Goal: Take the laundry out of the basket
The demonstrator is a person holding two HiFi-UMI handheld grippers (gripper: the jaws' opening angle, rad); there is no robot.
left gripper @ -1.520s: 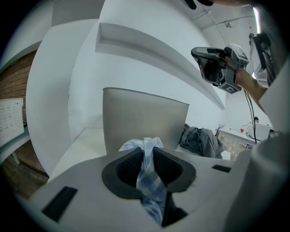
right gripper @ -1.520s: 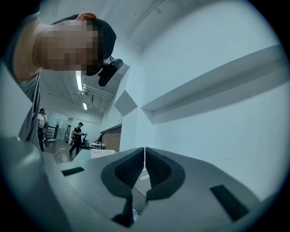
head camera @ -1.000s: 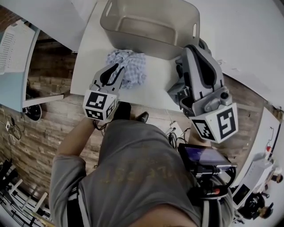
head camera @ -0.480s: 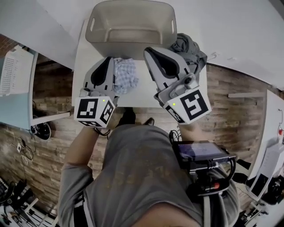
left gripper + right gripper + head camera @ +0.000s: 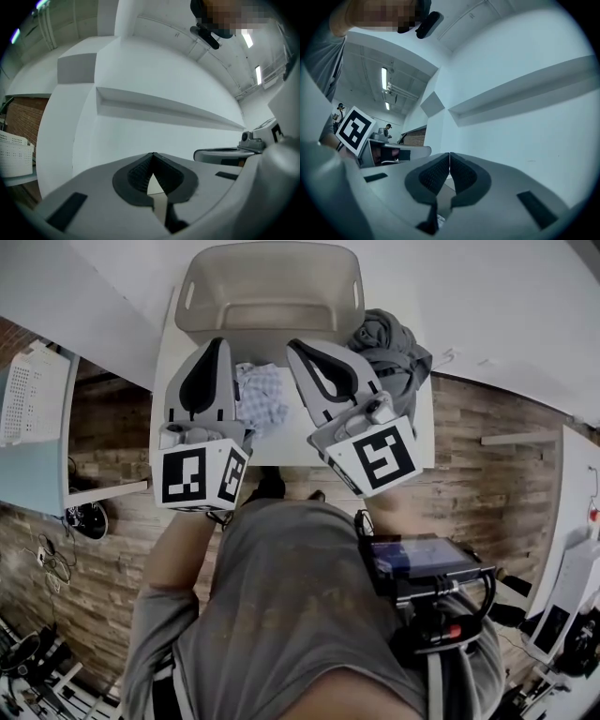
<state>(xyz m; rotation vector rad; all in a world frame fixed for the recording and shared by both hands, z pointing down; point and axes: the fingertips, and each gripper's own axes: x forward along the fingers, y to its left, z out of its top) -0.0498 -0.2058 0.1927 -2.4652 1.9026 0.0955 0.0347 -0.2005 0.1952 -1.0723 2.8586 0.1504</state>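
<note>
The beige laundry basket (image 5: 267,287) stands at the far end of the white table (image 5: 291,451), and what shows of its inside looks empty. A blue checked cloth (image 5: 261,395) lies crumpled on the table in front of it, between my two grippers. A dark grey garment (image 5: 389,343) is heaped to the basket's right. My left gripper (image 5: 214,343) hovers left of the checked cloth. It is shut (image 5: 152,154) with nothing in it and faces the white wall. My right gripper (image 5: 295,345) hangs right of the cloth, also shut (image 5: 449,154) and empty.
A white wall rises behind the table, and wood-pattern floor surrounds it. A white perforated crate (image 5: 33,395) sits at the left. The right gripper's body hides part of the table between the checked cloth and the grey garment.
My left gripper has risen off the checked cloth, which stays on the table. My right gripper has shifted left towards the cloth. The grey garment has come into view beside the basket.
</note>
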